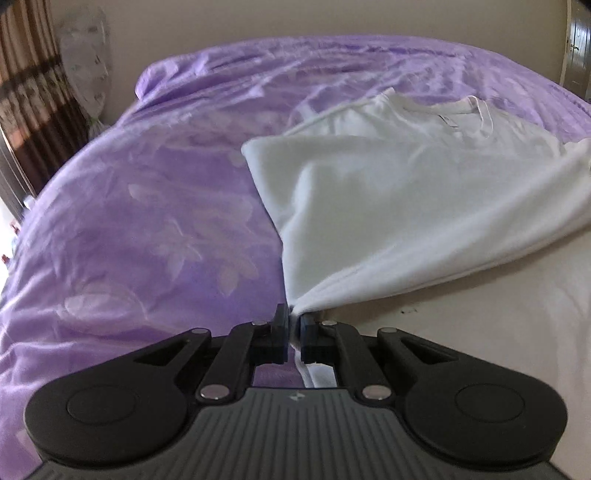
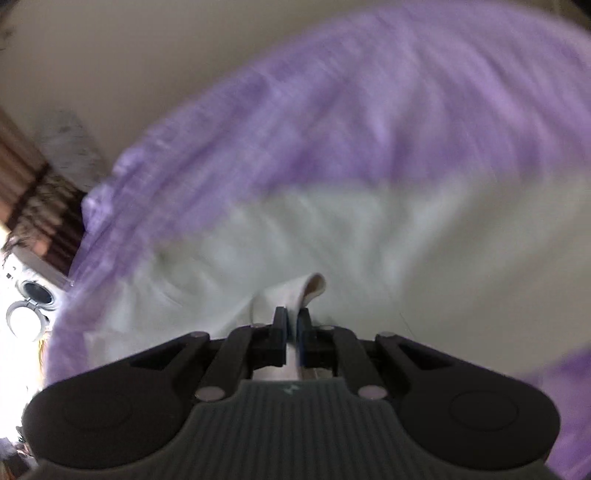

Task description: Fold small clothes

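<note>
A white t-shirt (image 1: 406, 192) lies on the purple bedspread (image 1: 147, 221), its collar at the far side. My left gripper (image 1: 294, 319) is shut on a corner of the shirt's hem and holds it lifted, so the cloth stretches up from the bed. In the right wrist view the picture is blurred by motion. My right gripper (image 2: 291, 317) is shut on another pinched edge of the white t-shirt (image 2: 295, 236), with a fold of cloth poking up past the fingertips.
The purple floral bedspread covers the bed against a beige wall (image 1: 295, 22). A brown curtain (image 1: 29, 92) hangs at the left. A cream sheet (image 1: 498, 332) shows at the lower right. A door (image 1: 580, 48) is at the far right.
</note>
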Demonstrator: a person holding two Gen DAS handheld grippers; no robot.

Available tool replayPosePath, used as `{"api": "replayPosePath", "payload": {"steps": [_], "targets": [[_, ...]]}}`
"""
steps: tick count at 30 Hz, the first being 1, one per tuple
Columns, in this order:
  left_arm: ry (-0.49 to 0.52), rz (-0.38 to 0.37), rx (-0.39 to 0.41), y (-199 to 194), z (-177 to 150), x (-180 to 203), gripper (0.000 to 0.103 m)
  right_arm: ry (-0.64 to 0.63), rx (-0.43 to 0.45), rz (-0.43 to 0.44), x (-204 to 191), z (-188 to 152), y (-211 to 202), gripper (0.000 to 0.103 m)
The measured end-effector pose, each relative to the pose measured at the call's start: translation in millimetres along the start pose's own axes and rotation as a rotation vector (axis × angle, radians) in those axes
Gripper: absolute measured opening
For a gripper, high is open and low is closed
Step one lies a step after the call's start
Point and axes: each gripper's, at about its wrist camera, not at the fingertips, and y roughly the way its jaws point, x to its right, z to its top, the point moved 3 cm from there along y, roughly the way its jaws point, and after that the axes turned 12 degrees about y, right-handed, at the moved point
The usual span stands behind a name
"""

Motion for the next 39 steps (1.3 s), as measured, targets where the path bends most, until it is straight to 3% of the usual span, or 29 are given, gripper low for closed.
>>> {"api": "replayPosePath", "payload": {"steps": [4, 6, 9, 12, 13, 18, 22, 23, 25, 27, 28, 29, 30, 34, 36, 39], "targets": [[-0.051, -0.11, -0.061, -8.2, 1.9, -14.1, 0.026, 0.019, -0.038, -0.005, 23.2, -15.2, 17.8, 0.001], [-0.071, -0.177, -0.093, -14.6, 1.0, -21.7, 0.027, 0.009, -0.038, -0.016, 25.4, -17.2, 18.3, 0.004], [-0.088, -0.217, -0.028, -37.3, 7.5, -39.3, 0.027, -0.006, -0.026, -0.01, 28.1, -15.3, 8.8, 0.018], [-0.191, -0.236, 0.033, -44.3, 27.4, -63.3, 0.041, -0.01, -0.005, 0.016, 25.1, -9.5, 1.4, 0.038], [-0.229, -0.224, 0.044, -41.1, 35.0, -69.8, 0.042, -0.009, -0.002, 0.022, 24.1, -6.3, 1.2, 0.04], [-0.443, -0.198, 0.053, 3.6, 65.7, -91.7, 0.048, -0.014, -0.01, 0.005, 21.8, -3.3, 12.2, 0.04], [-0.469, -0.146, 0.039, 40.7, 75.2, -91.0, 0.05, -0.014, -0.006, 0.009, 21.0, -1.3, 21.1, 0.039], [-0.47, -0.144, 0.03, 48.5, 75.1, -90.8, 0.05, -0.016, -0.004, 0.008, 21.8, -1.0, 22.4, 0.035], [-0.485, -0.128, 0.013, 63.3, 73.5, -91.3, 0.05, -0.025, -0.004, 0.002, 23.6, -0.9, 26.0, 0.017], [-0.524, -0.124, 0.022, 74.1, 71.9, -93.4, 0.04, -0.037, -0.003, 0.001, 24.6, -1.1, 27.5, 0.005], [-0.548, -0.137, 0.025, 77.0, 71.5, -95.1, 0.017, -0.049, 0.003, 0.008, 23.6, -1.2, 26.7, 0.002], [-0.573, -0.176, 0.036, 79.1, 72.0, -96.9, 0.003, -0.064, 0.012, 0.011, 21.7, -1.2, 25.1, 0.001], [-0.584, -0.206, 0.06, 76.7, 73.3, -97.4, 0.003, -0.082, 0.025, 0.02, 18.5, -1.1, 21.9, 0.001], [-0.507, -0.168, 0.187, 46.0, 82.0, -96.8, 0.002, -0.139, 0.11, 0.122, 3.0, 0.1, -4.0, 0.0], [-0.477, -0.127, 0.169, 45.7, 82.8, -100.7, 0.002, -0.164, 0.135, 0.13, -0.9, 2.1, -7.6, 0.0], [-0.447, -0.076, 0.102, 62.5, 76.2, -96.0, 0.002, -0.184, 0.119, 0.043, 3.6, 2.6, 13.2, 0.0]]}}
